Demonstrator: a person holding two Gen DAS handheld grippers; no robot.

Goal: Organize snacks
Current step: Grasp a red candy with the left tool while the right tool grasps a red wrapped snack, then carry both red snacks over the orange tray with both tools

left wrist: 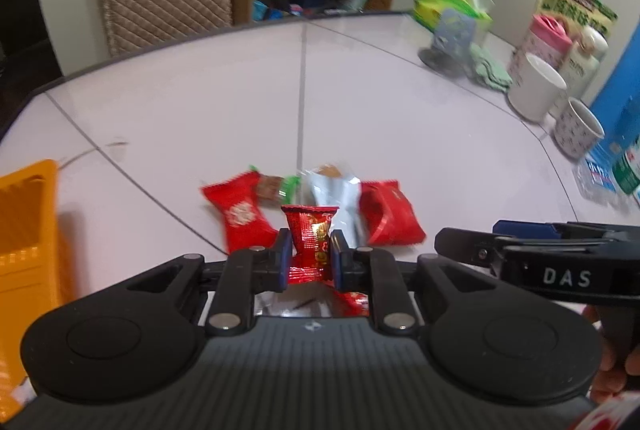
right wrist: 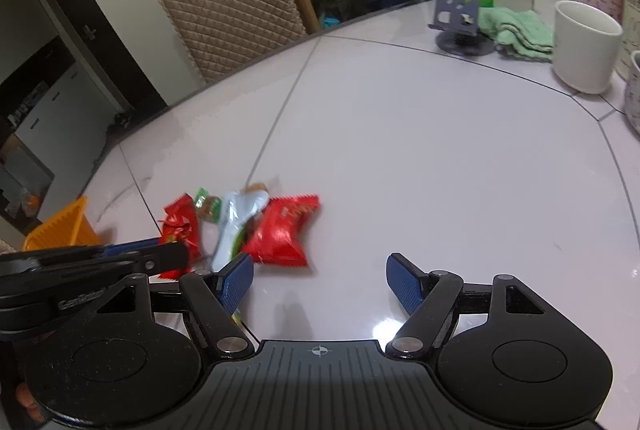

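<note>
Left gripper (left wrist: 311, 256) pinches a crinkly red foil snack packet (left wrist: 312, 236) between ribbed blue pads; right gripper (right wrist: 319, 284) gapes empty over the glossy white table (right wrist: 400, 149).

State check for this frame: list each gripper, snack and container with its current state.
left gripper: shut on small red foil snack
right gripper: open, empty
large red snack packet: lying on table
white snack pouch: lying flat
orange basket: on table, contents unclear
white mug: upright
</note>
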